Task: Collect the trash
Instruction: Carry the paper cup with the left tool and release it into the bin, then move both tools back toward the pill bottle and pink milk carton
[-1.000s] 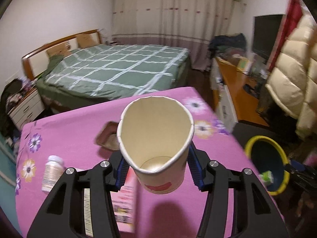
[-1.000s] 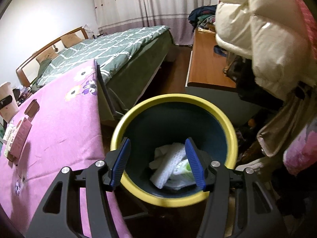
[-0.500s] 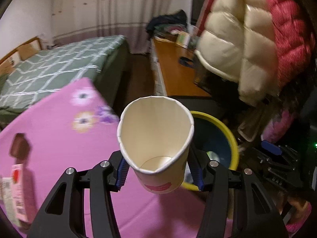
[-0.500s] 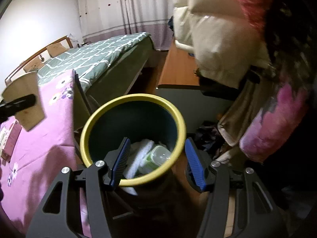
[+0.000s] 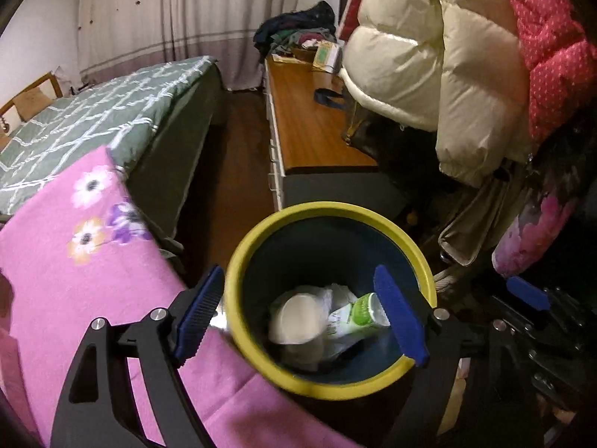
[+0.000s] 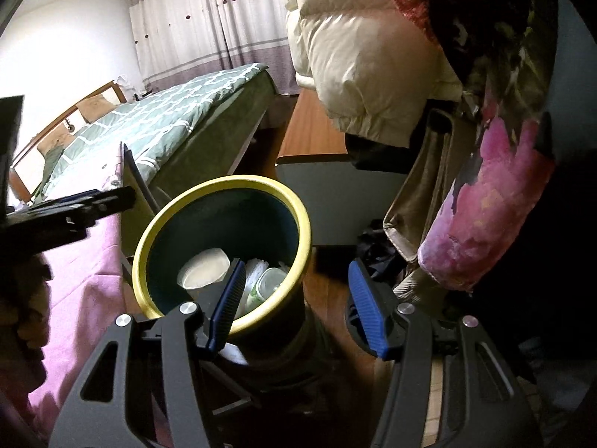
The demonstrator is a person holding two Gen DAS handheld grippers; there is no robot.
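A dark bin with a yellow rim [image 5: 418, 257] stands beside the pink-clothed table. Inside lie a white paper cup [image 5: 296, 321], a green-labelled bottle [image 5: 356, 313] and white wrappers. My left gripper [image 5: 300, 315] is open and empty, held right above the bin's mouth. In the right wrist view the bin [image 6: 298, 224] holds the same cup [image 6: 203, 268] and bottle [image 6: 270, 285]. My right gripper [image 6: 296, 308] is open and empty, over the bin's near right rim. The left gripper's arm [image 6: 71, 209] shows at the left there.
The table with the pink flowered cloth [image 5: 93, 280] is left of the bin. A bed with a green quilt [image 5: 93, 119] lies behind. A wooden cabinet [image 5: 309, 130] and hanging puffy jackets [image 5: 429, 56] crowd the right side.
My left gripper swung right from the table to over the bin, opened and dropped the paper cup, which now lies in the bin. My right gripper shifted right of the bin.
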